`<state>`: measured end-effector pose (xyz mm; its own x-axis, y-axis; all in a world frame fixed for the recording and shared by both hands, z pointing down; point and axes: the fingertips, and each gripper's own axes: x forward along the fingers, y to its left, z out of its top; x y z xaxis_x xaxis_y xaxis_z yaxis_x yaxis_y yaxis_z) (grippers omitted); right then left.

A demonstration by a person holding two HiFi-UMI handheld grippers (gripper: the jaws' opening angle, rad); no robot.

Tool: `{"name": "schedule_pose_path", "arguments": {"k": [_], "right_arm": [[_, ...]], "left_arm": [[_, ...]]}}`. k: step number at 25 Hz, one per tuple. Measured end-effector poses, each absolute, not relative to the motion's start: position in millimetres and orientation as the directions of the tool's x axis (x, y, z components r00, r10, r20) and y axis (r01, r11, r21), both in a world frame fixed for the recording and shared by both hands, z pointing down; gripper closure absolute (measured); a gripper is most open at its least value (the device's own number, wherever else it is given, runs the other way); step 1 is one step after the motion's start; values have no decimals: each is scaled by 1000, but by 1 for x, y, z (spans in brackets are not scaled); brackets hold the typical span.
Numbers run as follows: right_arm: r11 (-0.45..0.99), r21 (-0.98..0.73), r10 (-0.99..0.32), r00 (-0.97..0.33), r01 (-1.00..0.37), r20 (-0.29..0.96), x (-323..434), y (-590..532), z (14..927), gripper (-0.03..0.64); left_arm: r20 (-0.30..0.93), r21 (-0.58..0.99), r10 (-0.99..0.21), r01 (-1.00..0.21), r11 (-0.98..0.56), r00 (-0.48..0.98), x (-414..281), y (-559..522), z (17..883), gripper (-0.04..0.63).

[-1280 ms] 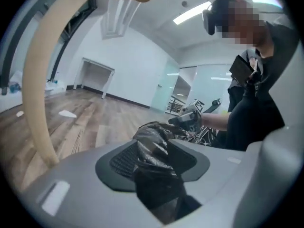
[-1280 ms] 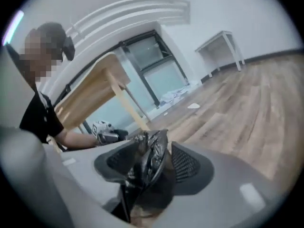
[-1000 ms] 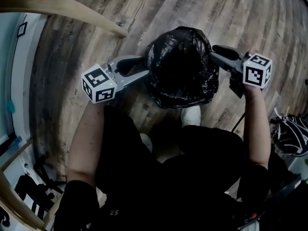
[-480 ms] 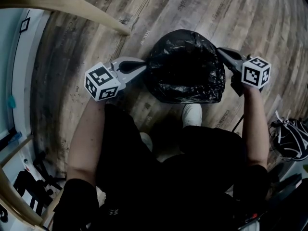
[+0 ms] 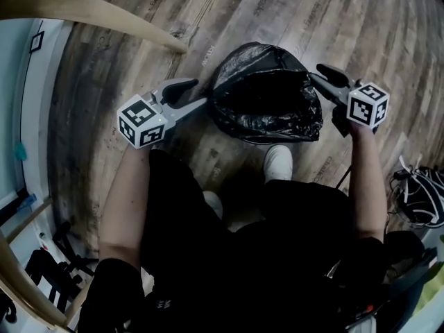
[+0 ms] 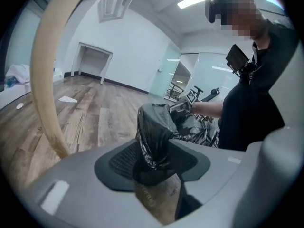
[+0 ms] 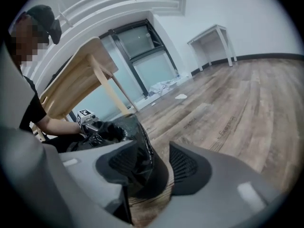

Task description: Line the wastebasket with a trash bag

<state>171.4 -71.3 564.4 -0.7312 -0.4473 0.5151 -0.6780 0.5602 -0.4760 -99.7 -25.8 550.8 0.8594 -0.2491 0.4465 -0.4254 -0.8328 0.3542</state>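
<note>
wood-plank flooring (image 5: 333, 19) surrounds the work area. the trash bag (image 5: 267, 103) stands close in front of you, its mouth spread wide and draped over what is judged to be the wastebasket, whose body no view shows. the left gripper (image 5: 200, 92) sits at the bag's left edge and the right gripper (image 5: 318, 73) at its right edge. both sets of jaws have just been opening and stand apart, with bag film lying between them but not pinched. judge the lining as nearly complete; check that the rim is seated all round. the head view shows the whole bag mouth; each gripper view alone shows the film resting on one pad with a gap to the other
</note>
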Motion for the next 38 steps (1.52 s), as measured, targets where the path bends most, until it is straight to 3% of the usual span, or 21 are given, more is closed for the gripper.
{"name": "schedule_pose_path", "arguments": {"k": [3, 5, 8, 10, 11, 13, 15, 17, 20, 21, 29, 38], "right_arm": [[570, -457, -515, -731, -683, 449, 193, -62, 525, 397], [611, -460, -510, -765, -644, 393, 194, -47, 500, 397], [704, -440, -435, -828, -557, 353, 172, -20, 474, 397], [732, -390, -431, -824, -558, 369, 159, -15, 467, 397], [732, -362, -449, -809, -577, 381, 157, -17, 467, 397], [695, -322, -519, -759, -643, 394, 158, -28, 467, 400], [633, -303, -600, -699, -712, 389, 164, -43, 464, 419], [590, -280, -660, -652, -757, 373, 170, -56, 454, 470], [561, -247, -714, -613, -790, 339, 174, -68, 432, 605], [555, -227, -729, -599, -800, 330, 175, -72, 424, 614], [482, -50, -817, -469, -875, 334, 175, -76, 428, 615], [409, -60, -860, -407, -911, 309, 191, -76, 438, 615]], "left_arm": [[342, 348, -305, -422, -838, 889, -107, -31, 511, 356], [296, 286, -277, -362, -887, 914, -99, -20, 477, 356], [373, 119, -152, -209, -971, 915, -73, 15, 465, 356], [423, 23, -131, -155, -988, 897, -56, 23, 472, 356], [413, 6, -152, -170, -985, 898, -51, 18, 472, 366], [330, 37, -246, -273, -961, 912, -49, -1, 458, 450], [218, 84, -372, -398, -914, 902, -55, -27, 434, 585], [143, 102, -480, -495, -863, 866, -64, -50, 417, 589], [110, 57, -596, -603, -795, 796, -74, -71, 404, 589], [106, 36, -625, -631, -775, 774, -77, -74, 403, 589], [147, -8, -765, -772, -635, 627, -103, -69, 434, 589], [202, 10, -739, -755, -655, 643, -108, -68, 457, 589]]}}
